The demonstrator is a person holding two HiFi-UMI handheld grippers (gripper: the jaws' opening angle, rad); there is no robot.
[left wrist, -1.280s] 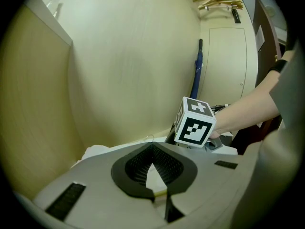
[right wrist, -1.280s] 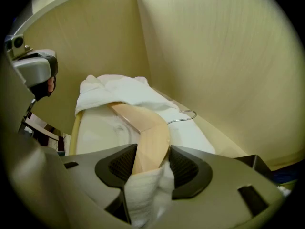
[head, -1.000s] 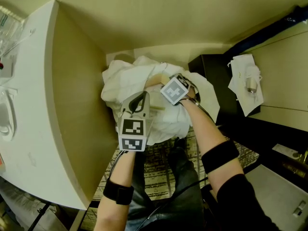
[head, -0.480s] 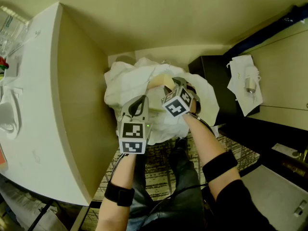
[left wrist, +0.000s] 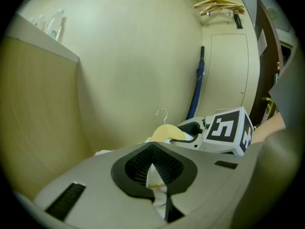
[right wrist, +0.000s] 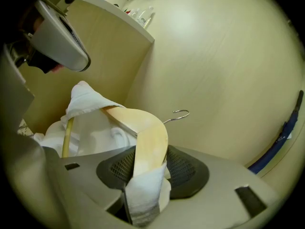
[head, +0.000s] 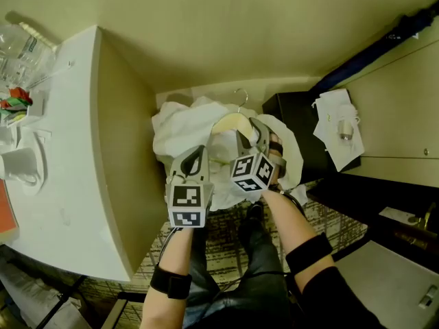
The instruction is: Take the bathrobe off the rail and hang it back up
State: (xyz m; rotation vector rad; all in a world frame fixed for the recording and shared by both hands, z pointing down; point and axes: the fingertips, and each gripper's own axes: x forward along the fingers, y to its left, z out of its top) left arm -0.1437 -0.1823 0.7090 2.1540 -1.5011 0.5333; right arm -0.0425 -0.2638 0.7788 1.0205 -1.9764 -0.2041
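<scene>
The white bathrobe lies in a heap on the floor against the wall. A pale wooden hanger with a metal hook rises out of it. My right gripper is shut on one arm of the hanger, with robe cloth pinched along it; its jaws have just been closing on that arm. My left gripper is shut, and white cloth shows between its pads. In the left gripper view the hanger and the right gripper's marker cube sit just ahead.
A white counter with cups and bottles runs down the left. A black cabinet stands right of the robe, and a blue umbrella leans in the corner. Spare hangers hang high up. Patterned carpet is underfoot.
Both grippers have risen. The right one tipped up from pointing steeply down and lifted the hanger, so its hook now stands above the robe. The left stayed shut.
</scene>
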